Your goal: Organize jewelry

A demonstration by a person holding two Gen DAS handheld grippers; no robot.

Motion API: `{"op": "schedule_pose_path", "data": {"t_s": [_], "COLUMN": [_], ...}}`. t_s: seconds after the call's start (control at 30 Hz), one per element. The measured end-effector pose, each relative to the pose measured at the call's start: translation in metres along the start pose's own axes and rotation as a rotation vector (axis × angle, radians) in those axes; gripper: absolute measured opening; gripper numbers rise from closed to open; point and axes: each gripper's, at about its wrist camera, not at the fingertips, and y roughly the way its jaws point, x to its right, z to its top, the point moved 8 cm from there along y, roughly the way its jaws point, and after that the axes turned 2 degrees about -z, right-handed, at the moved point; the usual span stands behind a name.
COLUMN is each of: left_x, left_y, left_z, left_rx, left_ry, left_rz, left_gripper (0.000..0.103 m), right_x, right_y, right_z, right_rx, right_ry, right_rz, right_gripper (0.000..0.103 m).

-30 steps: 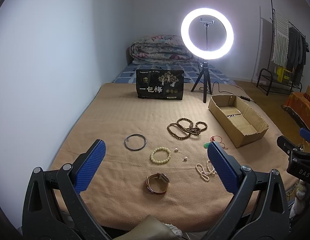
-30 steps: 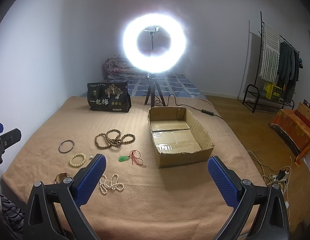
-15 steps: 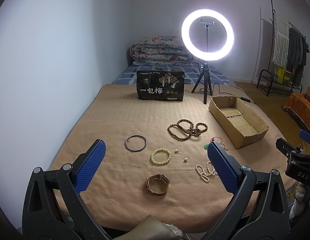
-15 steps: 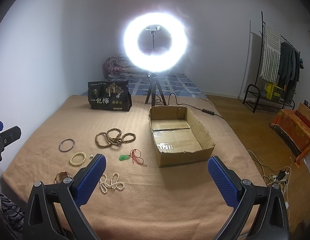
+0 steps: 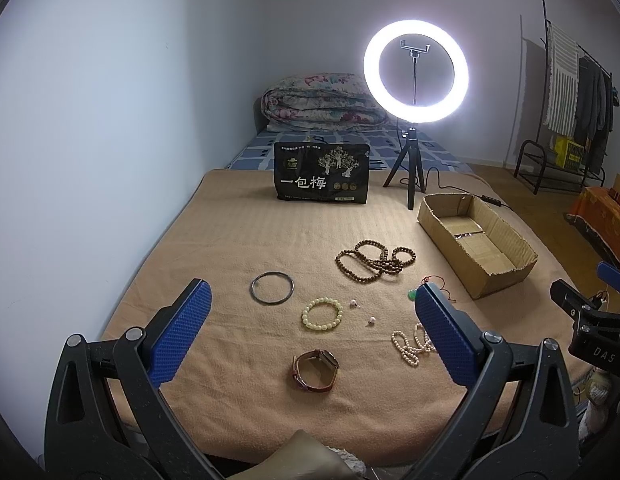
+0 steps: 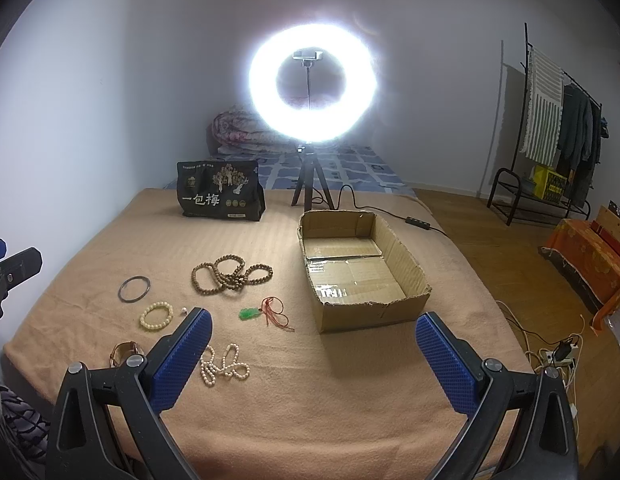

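Almost nothing has moved since the earlier frames: both views show only a very small drift, and every piece lies where it lay. From the left wrist view, the left gripper (image 5: pixel 310 322) hangs above the near edge of the blanket (image 5: pixel 237 232) with its two blue fingers wide apart and nothing between them. Just ahead of it and low in the gap lies the watch (image 5: pixel 314 370); a little further ahead are the pale bead bracelet (image 5: pixel 322 314) and the metal bangle (image 5: pixel 271 287), the bangle a bit toward its left finger. The pearl strand (image 5: pixel 410 346) lies partly behind its right finger, and the brown bead necklace (image 5: pixel 374 261) is further ahead toward the right. The cardboard box (image 5: pixel 486 280) stands far ahead on its right side, with its long axis running away from the gripper. From the right wrist view, the right gripper (image 6: pixel 314 344) is also spread open and empty. Here the box (image 6: pixel 362 316) stands directly ahead between the fingers, open and seemingly still empty. All the jewelry lies to the left of this gripper: the pearl strand (image 6: pixel 221 366) is just beside its left finger, and the green pendant with red cord (image 6: pixel 265 314) is slightly ahead. Judging from this, the watch is the nearest piece for the left gripper, while the right one is nearer to the box and the pearls.
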Motion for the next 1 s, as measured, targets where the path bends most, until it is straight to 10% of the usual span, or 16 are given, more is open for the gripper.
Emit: {"op": "schedule_pose_path", "data": {"t_s": [1.0], "left_x": [-0.0003], "left_y": [-0.0006], "left_z": [-0.0009], "left_rx": [0.003], "left_ry": [0.001], "left_rz": [0.001], "left_gripper": [0.103], "right_x": [-0.0021], "right_y": [0.002], "right_z": [-0.0015], "right_rx": [-0.008], "right_ry": [-0.004], "right_rz": [0.008], "right_gripper": [0.103]}}
